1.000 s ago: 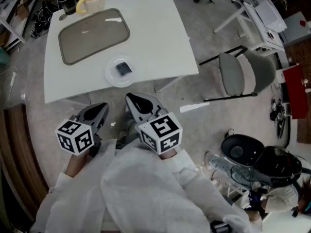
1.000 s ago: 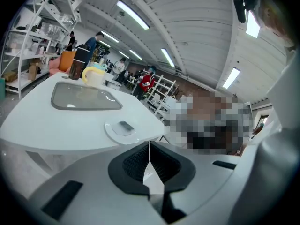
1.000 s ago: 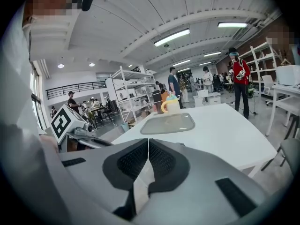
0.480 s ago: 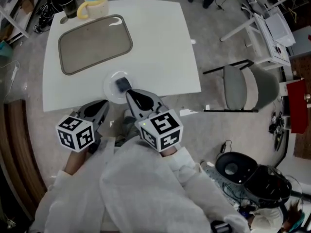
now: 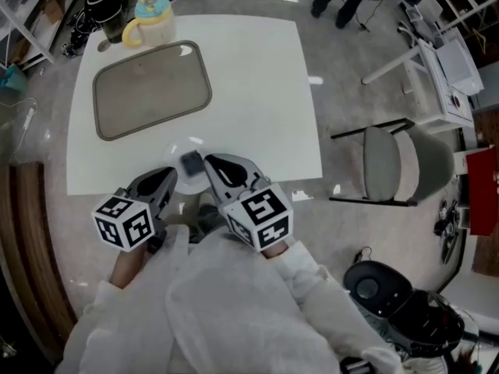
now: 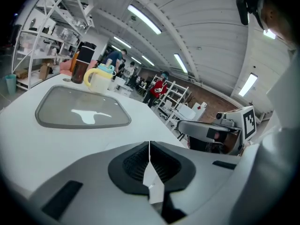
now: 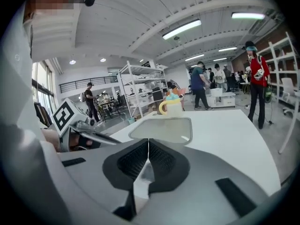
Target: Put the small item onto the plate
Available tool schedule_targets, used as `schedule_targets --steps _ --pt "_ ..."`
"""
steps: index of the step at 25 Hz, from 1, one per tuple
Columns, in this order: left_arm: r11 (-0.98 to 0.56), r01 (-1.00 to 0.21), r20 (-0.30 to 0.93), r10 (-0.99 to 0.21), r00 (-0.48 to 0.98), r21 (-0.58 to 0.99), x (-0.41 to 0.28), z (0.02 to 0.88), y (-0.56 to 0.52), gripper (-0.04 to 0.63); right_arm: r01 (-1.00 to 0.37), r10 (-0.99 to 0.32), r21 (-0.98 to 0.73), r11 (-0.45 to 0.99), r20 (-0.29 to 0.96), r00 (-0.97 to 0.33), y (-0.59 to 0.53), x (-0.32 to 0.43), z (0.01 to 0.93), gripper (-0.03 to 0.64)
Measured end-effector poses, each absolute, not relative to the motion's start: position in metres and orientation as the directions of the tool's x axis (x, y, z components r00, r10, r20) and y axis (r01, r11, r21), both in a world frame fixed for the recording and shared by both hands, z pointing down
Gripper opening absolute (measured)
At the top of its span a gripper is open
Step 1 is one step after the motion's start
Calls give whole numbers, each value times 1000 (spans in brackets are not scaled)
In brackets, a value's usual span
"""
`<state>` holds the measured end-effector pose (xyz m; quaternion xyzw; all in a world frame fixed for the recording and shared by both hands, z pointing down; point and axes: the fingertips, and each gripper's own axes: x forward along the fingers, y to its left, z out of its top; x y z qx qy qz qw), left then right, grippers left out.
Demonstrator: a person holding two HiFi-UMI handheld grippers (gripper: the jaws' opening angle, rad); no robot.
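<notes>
A white table (image 5: 257,92) is seen, with a grey tray (image 5: 148,84) laid on it. On the near side of the tray, the left gripper (image 5: 168,179) and right gripper (image 5: 210,162) are held clenched on nothing. Between them, a white plate (image 5: 181,148) is set, with the small dark item (image 5: 191,162) lying on it.

A smooth, glossy white table (image 5: 257,92) carries a grey tray (image 5: 152,84) with a dull sheen. The left gripper (image 6: 149,146) and right gripper (image 7: 148,142) look like matt grey plastic, with ribbed black pads (image 6: 164,165).
</notes>
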<state>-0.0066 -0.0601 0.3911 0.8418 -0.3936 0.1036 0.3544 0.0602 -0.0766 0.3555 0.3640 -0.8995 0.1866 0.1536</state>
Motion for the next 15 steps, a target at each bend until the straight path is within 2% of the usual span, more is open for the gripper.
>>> schedule_targets --steps 5,15 --pt "-430 -752 467 -597 652 500 0 392 -67 15 -673 -563 -204 711 408 -719 -83 55 356 17" --pt "-399 -769 493 -599 631 499 -20 398 -74 15 -691 -571 -249 678 414 -709 -92 52 363 17"
